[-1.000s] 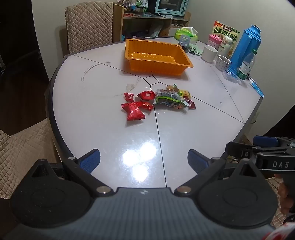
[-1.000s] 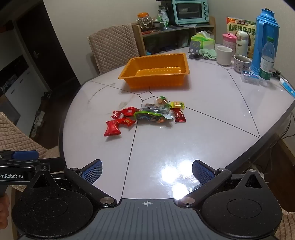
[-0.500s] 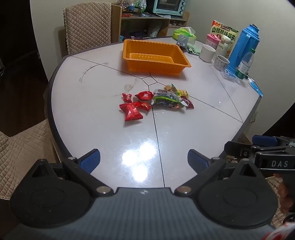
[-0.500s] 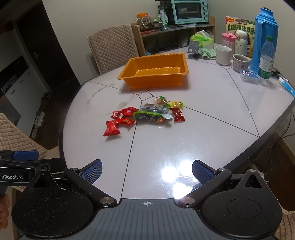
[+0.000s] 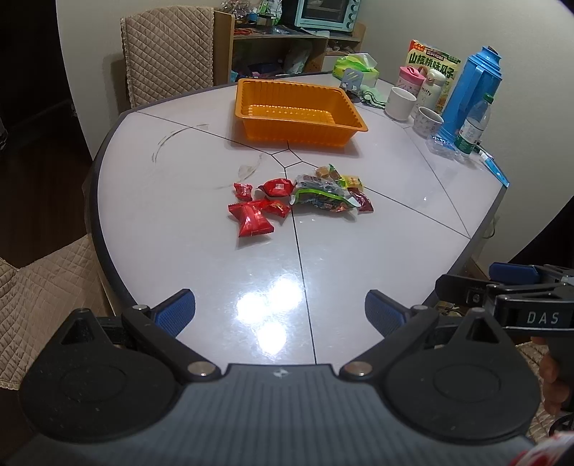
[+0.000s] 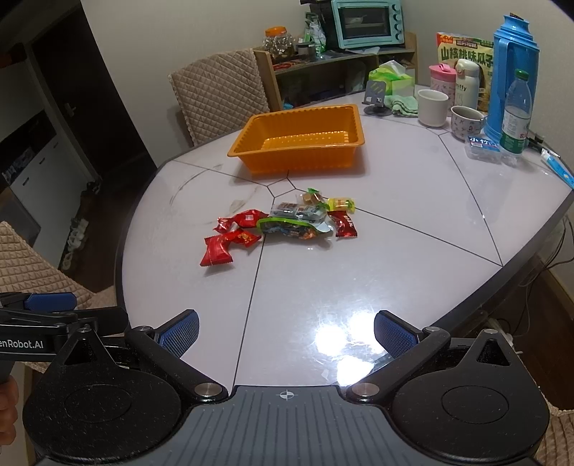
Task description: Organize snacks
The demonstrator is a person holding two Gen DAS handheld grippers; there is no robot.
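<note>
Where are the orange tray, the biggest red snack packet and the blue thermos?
orange tray [image 6: 297, 160], right wrist view, near outer wall.
biggest red snack packet [image 5: 254, 223], left wrist view, middle of wrapper.
blue thermos [image 6: 513, 68], right wrist view, upper body.

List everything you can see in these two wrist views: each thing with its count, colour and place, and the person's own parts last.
tray: one, orange, nothing in it, far middle of table
snack packets: a loose pile, mostly red, some green and yellow, table centre, in front of the tray
table: one, white with dark seams
flask: one, blue, far right of table
water bottle: one, clear with green cap, beside the flask
cups: two, white, left of the flask
snack box: one, yellow-green, behind the cups
tissue pack: one, green, behind the tray
toaster oven: one, teal, on the shelf
chairs: quilted beige, around the table
left gripper: jaws open, near edge
right gripper: jaws open, near edge
</note>
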